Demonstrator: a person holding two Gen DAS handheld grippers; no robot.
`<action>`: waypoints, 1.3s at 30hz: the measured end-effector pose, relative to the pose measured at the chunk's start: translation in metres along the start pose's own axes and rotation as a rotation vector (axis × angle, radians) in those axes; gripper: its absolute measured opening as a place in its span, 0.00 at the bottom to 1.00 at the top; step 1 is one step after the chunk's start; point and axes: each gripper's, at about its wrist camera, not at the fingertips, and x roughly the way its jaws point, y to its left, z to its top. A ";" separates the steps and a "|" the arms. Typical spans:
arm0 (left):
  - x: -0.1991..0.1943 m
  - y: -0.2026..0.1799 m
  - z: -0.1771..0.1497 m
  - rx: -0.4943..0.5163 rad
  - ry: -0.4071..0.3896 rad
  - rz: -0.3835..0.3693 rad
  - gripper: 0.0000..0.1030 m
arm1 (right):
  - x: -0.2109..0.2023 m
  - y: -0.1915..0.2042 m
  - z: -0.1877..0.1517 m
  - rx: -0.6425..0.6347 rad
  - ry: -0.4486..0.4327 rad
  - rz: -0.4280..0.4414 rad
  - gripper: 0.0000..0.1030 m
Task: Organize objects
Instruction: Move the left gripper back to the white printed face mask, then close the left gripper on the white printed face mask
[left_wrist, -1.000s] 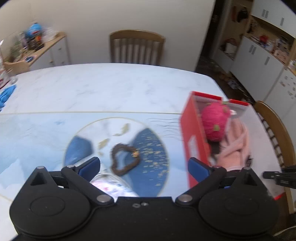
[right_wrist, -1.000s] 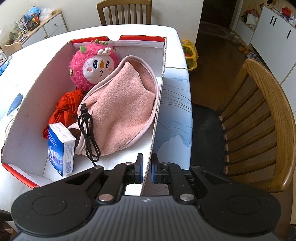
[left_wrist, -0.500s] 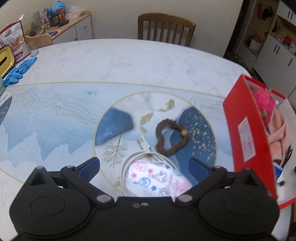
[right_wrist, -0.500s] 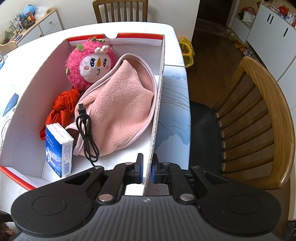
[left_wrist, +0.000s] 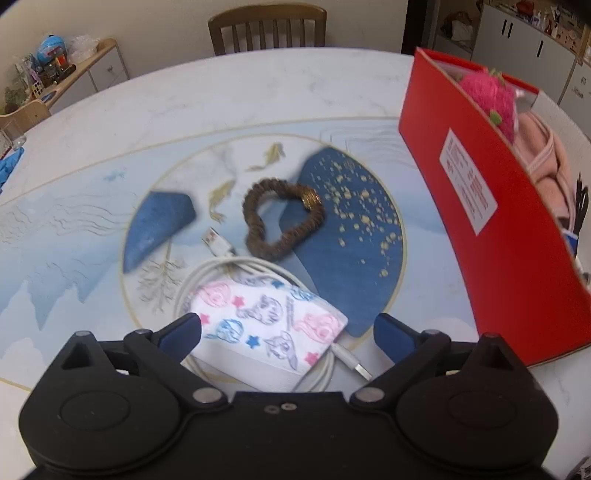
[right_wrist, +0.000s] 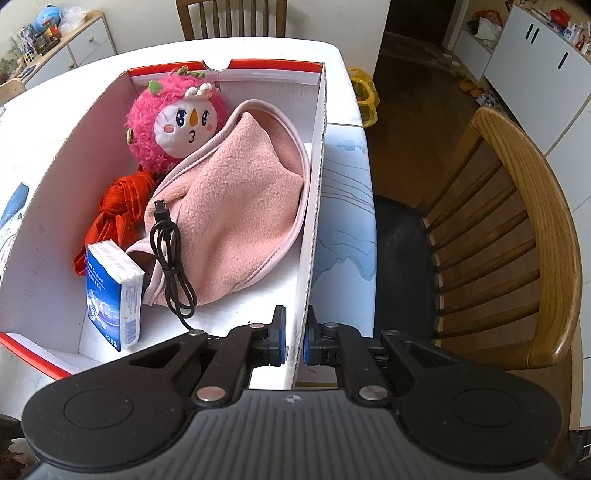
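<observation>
Left tool (left_wrist: 288, 334) spread over half-hidden patterned pack (left_wrist: 269, 328); right tool (right_wrist: 293, 338) clamped on box wall (right_wrist: 314, 206).

A wooden chair (right_wrist: 517, 236) with a dark seat cushion (right_wrist: 402, 266) stands beside the marble table (left_wrist: 229, 92), a second chair (left_wrist: 267, 31) at its far edge, a cluttered sideboard (left_wrist: 74, 70) along the wall and white cabinets (right_wrist: 535, 62) opposite.
</observation>
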 end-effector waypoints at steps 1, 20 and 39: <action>0.003 -0.002 -0.001 0.003 0.004 -0.001 0.95 | 0.000 0.000 0.000 0.000 0.001 -0.001 0.08; 0.010 0.011 0.000 -0.087 0.049 -0.054 0.61 | 0.002 0.000 -0.002 -0.003 0.005 0.004 0.08; -0.013 0.021 0.007 -0.176 0.011 -0.133 0.00 | 0.000 -0.006 -0.004 0.001 -0.008 0.038 0.08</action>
